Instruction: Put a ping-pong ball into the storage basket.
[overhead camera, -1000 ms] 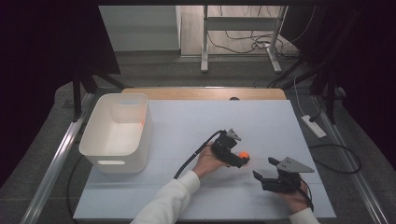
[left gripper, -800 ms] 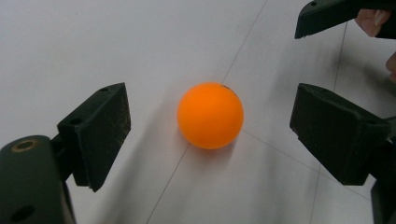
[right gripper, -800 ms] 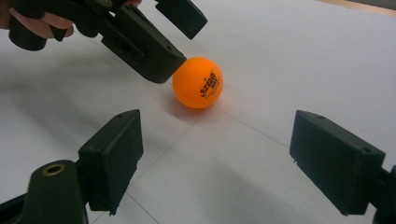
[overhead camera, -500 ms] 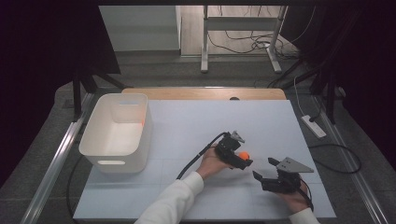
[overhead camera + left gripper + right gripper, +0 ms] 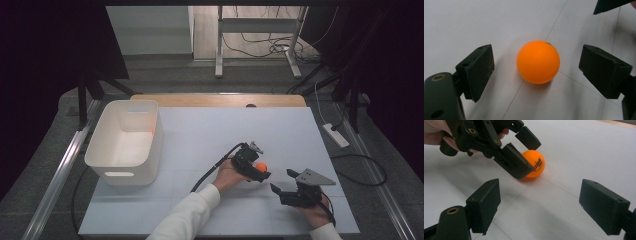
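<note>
Straddling the orange ball (image 5: 538, 62) on the white table (image 5: 210, 135), the left gripper (image 5: 256, 170) holds its jaws wide, clear of it, while the right gripper (image 5: 286, 186) gapes nearby.

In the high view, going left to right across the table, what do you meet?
White bin → left gripper with its jaws around the orange ball → right gripper.

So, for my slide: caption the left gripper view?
Open left claw straddling an orange ball on the white table.
</note>
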`<state>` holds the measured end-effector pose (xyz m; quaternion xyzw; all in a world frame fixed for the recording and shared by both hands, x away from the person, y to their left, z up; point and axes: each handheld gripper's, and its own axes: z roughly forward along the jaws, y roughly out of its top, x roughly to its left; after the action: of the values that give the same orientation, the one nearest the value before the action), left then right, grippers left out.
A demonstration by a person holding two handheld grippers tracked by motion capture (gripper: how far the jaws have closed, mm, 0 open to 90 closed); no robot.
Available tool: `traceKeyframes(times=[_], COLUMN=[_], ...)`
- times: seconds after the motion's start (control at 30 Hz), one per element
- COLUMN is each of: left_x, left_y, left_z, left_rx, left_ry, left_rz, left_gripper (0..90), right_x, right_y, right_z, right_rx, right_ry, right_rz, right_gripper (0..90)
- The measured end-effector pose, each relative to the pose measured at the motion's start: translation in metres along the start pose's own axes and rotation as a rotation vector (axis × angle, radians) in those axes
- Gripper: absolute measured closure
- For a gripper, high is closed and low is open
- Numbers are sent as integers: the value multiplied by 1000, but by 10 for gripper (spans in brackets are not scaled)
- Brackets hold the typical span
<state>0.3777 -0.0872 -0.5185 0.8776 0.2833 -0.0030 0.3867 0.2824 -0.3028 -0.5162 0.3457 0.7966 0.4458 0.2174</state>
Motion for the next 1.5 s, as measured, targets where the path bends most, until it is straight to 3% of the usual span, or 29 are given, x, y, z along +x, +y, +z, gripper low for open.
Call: traceKeyframes(times=[0.4, 0.8, 1.17, 1.5], left_x=[5, 4, 3, 1], left_y=[-2, -2, 1, 3], left_z=[5, 5, -9, -17], left_rx=[-7, 8, -19, -47], left_ry=[-31, -45, -28, -15], left_rz=[-14, -9, 17, 7], left_gripper=[242, 499, 507, 507], right_x=[0, 0, -1, -1], right_y=[0, 0, 0, 0], right_z=[0, 0, -1, -1], right_rx=[3, 3, 2, 4], right_ry=[-4, -5, -12, -13], right_rz=[0, -1, -2, -2], right_gripper=[174, 174, 175, 175])
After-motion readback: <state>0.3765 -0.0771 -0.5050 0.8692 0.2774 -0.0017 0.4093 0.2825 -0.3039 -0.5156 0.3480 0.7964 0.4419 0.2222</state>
